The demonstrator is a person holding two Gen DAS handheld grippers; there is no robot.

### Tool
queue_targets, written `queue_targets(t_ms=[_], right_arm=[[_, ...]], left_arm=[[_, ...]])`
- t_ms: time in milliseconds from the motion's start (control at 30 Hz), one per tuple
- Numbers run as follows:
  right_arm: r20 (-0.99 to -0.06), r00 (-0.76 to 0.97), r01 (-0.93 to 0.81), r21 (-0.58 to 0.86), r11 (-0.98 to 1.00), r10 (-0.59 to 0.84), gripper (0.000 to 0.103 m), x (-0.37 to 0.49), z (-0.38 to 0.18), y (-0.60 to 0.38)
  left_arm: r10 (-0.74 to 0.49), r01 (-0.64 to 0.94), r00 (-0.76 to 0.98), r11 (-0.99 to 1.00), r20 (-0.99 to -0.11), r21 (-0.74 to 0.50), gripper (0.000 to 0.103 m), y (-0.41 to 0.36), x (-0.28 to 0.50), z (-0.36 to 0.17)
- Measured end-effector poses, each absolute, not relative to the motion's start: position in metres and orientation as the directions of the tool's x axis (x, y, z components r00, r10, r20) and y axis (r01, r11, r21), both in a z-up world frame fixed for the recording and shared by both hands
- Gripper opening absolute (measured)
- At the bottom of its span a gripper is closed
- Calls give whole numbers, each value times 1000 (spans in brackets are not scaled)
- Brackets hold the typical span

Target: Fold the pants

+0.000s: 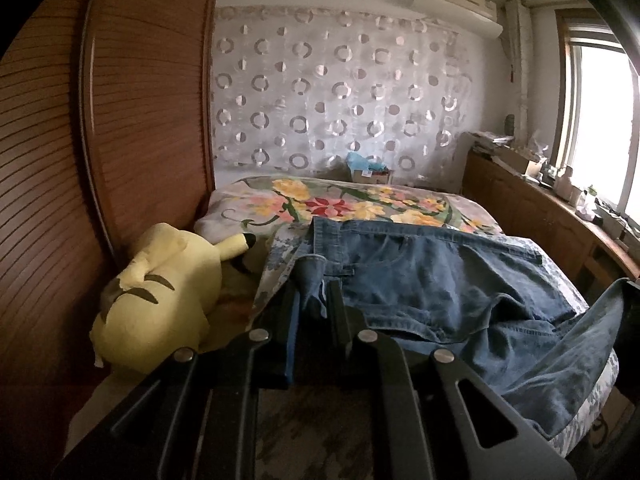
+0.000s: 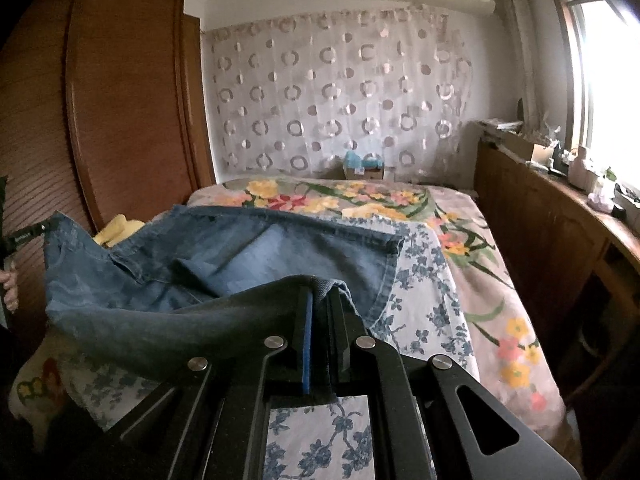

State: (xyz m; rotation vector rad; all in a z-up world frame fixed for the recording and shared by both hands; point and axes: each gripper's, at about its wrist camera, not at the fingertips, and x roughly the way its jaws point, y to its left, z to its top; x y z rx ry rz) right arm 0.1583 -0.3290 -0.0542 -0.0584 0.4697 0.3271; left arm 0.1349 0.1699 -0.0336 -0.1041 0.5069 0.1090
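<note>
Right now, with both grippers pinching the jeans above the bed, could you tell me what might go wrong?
The left gripper pinches only a small bunch of the jeans, so the denim may slip out. The right gripper holds a thin edge too. The yellow plush toy lies beside the jeans and could get snagged.

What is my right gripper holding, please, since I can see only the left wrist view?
Observer: The right gripper is shut on a fold of the blue denim jeans, lifted above the blue-flowered white sheet.
Operator: Thank you. How does the bed look to the right of the jeans?
Observer: The floral bedspread with yellow and pink flowers runs bare down to the bed's near right corner.
Operator: And does my left gripper show from there?
Observer: Yes, the left gripper appears at the far left, pinching the jeans' raised edge, in front of the brown wooden wardrobe.
</note>
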Motion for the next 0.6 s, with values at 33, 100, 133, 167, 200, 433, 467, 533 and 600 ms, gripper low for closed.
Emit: queue_targets(t_ms=[33, 100, 133, 167, 200, 433, 467, 533, 600], right_arm=[[-456, 839, -322, 21, 947, 295, 6, 162, -54, -330], [-461, 837, -318, 26, 948, 293, 6, 171, -54, -331], [-462, 837, -316, 28, 948, 292, 6, 174, -51, -331], [-461, 838, -314, 31, 949, 292, 6, 179, -48, -332], [-460, 838, -312, 35, 949, 293, 6, 186, -46, -334], [-440, 852, -293, 48, 955, 283, 6, 215, -23, -343], [-440, 853, -290, 46, 956, 280, 6, 222, -21, -343], [-443, 852, -289, 44, 956, 278, 6, 235, -22, -342], [-451, 850, -286, 37, 958, 271, 6, 250, -23, -338]], left_arm=[[78, -130, 869, 989, -488, -73, 13, 170, 138, -33], [81, -133, 871, 988, -485, -73, 13, 170, 143, -31], [82, -134, 872, 988, -483, -74, 13, 170, 146, -30], [85, -137, 873, 988, -480, -74, 13, 171, 150, -28], [87, -138, 875, 988, -477, -74, 13, 172, 153, -26], [95, -140, 887, 988, -453, -68, 13, 177, 192, -5], [93, -138, 887, 988, -452, -66, 12, 176, 201, -3], [87, -130, 887, 989, -453, -65, 12, 176, 217, 0], [80, -124, 885, 990, -458, -67, 12, 176, 232, 0]])
